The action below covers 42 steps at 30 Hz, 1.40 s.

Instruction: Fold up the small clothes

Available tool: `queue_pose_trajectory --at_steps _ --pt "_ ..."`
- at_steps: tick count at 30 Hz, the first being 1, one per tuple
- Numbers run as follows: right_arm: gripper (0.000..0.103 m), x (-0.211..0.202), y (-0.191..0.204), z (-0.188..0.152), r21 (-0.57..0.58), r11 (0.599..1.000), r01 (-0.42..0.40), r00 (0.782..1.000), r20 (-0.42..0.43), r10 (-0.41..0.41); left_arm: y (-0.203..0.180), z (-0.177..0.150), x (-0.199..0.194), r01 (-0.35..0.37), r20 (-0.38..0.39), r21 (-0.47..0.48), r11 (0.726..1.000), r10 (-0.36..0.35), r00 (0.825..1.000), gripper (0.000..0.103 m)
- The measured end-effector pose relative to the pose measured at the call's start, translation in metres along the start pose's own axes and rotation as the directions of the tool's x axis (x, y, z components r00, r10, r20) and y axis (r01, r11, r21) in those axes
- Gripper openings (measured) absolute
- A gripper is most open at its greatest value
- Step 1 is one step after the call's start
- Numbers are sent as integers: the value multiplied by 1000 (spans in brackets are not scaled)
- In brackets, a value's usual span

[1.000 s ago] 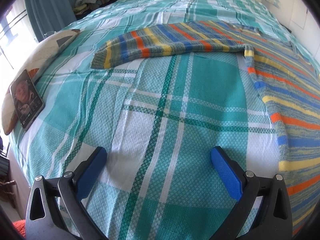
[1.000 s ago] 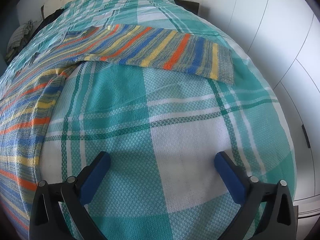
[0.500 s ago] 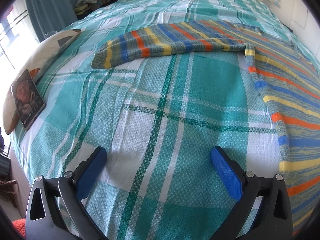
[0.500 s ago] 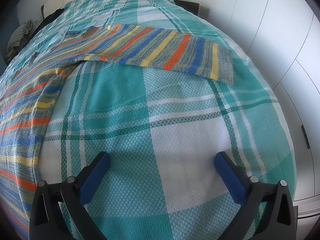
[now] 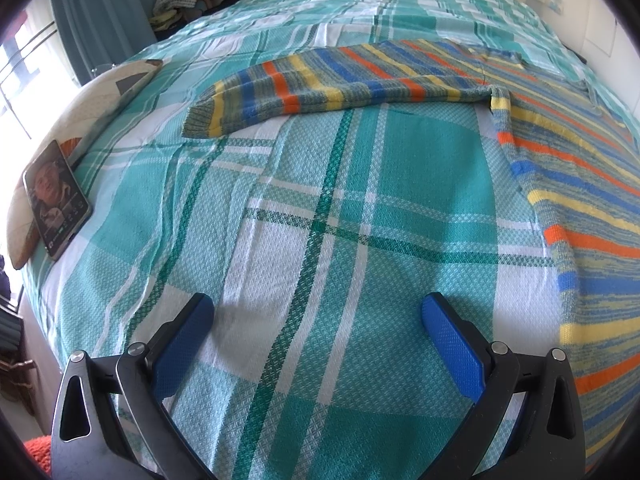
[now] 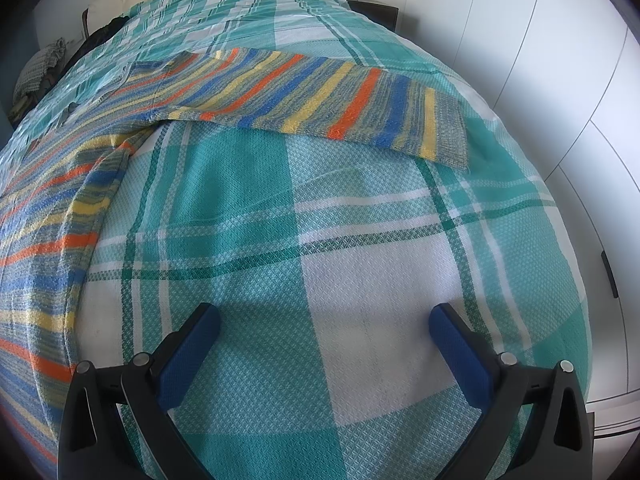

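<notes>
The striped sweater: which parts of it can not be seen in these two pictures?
- Striped sweater: its hem, left wrist view, cut off by the frame's right edge.
- Its middle, right wrist view: cut off by the left edge.
- Collar: too small and distorted in both views.

Bright daylight from the left window (image 5: 16, 92), sharp, fisheye-warped edges.

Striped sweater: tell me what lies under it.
The striped sweater lies flat on the teal plaid bedspread, which shows all around its sleeves. Whatever lies directly beneath the knit is covered and cannot be seen.
</notes>
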State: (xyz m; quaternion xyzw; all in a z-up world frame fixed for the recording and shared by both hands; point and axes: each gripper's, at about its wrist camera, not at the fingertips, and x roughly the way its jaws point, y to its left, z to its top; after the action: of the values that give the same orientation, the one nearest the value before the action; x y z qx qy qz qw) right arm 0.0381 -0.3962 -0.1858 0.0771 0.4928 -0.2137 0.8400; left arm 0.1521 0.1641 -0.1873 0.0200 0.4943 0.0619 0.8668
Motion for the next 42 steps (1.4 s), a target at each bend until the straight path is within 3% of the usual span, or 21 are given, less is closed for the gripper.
queue_pose_trajectory --at_steps 42 --pt "103 0 3 -2 -2 1000 3 1000 5 -3 -1 0 1 -5 -1 0 1000 5 1000 103"
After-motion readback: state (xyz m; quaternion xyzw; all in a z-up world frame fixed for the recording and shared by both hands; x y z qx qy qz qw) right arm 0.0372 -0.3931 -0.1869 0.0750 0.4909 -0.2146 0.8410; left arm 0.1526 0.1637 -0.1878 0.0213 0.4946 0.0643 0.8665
